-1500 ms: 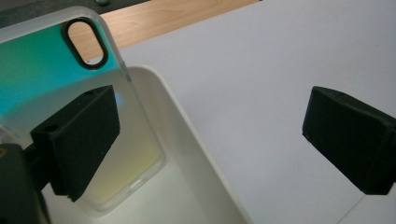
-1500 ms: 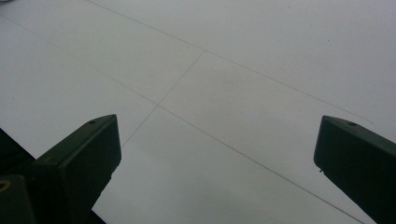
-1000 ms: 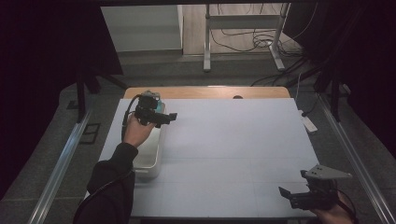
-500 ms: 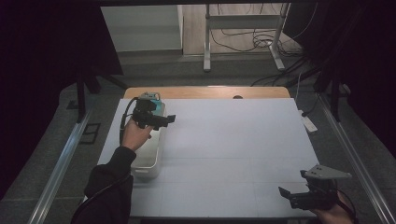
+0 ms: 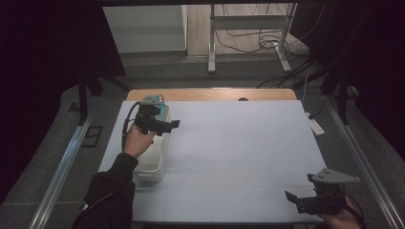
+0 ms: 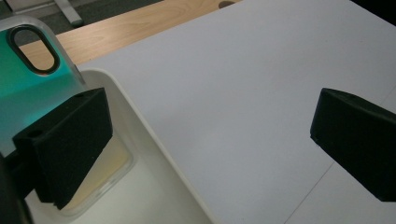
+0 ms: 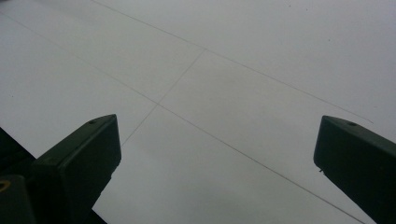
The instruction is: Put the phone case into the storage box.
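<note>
Resting low at the near right table edge, right gripper (image 5: 298, 201) sat with jaws spread, nothing between them. Farther off, left arm reached forward – left gripper (image 5: 165, 125) released, jaws apart above white bin (image 5: 149, 168), one jaw beside teal board (image 6: 28, 88) inside.

There are two grippers: the left gripper (image 5: 162, 125) near the far left of the tabletop (image 5: 239, 143), and the right gripper (image 5: 305, 202) at the near right corner. Each one has two black jaws, so four jaws in total. There is one white bin (image 5: 149, 164) on the tabletop. In the bin stands one teal container (image 6: 28, 88) with one oval hole in its handle. There is one tabletop.
</note>
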A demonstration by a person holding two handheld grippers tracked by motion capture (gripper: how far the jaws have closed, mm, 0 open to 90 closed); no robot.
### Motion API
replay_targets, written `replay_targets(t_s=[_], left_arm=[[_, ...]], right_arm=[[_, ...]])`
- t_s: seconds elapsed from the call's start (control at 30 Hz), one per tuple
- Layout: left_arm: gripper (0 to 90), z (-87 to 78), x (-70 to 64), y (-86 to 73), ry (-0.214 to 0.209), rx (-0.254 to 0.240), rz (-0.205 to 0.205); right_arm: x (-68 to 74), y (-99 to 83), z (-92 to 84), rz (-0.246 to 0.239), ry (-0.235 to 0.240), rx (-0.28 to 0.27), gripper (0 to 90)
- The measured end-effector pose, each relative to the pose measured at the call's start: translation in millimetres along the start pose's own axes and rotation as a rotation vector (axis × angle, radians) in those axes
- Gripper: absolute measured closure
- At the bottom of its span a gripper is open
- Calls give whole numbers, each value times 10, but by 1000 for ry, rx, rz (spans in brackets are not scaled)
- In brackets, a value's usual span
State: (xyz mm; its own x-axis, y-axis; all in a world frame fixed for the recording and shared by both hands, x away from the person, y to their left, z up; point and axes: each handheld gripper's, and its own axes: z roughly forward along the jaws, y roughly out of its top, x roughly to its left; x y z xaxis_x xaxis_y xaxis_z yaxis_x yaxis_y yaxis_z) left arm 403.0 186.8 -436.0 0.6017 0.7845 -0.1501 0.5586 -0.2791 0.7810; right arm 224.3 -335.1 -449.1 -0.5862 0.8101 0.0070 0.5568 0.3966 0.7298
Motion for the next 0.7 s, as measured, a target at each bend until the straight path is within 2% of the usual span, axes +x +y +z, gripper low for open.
replay_targets(t_s=[0.4, 0.7], left_arm=[[0, -56, -113, -60, 2, 3, 50], [0, -113, -156, -116, -5, -14, 50]], right_arm=[[-7, 0, 4, 16, -16, 1, 0], [-3, 4, 11, 13, -27, 12, 0]])
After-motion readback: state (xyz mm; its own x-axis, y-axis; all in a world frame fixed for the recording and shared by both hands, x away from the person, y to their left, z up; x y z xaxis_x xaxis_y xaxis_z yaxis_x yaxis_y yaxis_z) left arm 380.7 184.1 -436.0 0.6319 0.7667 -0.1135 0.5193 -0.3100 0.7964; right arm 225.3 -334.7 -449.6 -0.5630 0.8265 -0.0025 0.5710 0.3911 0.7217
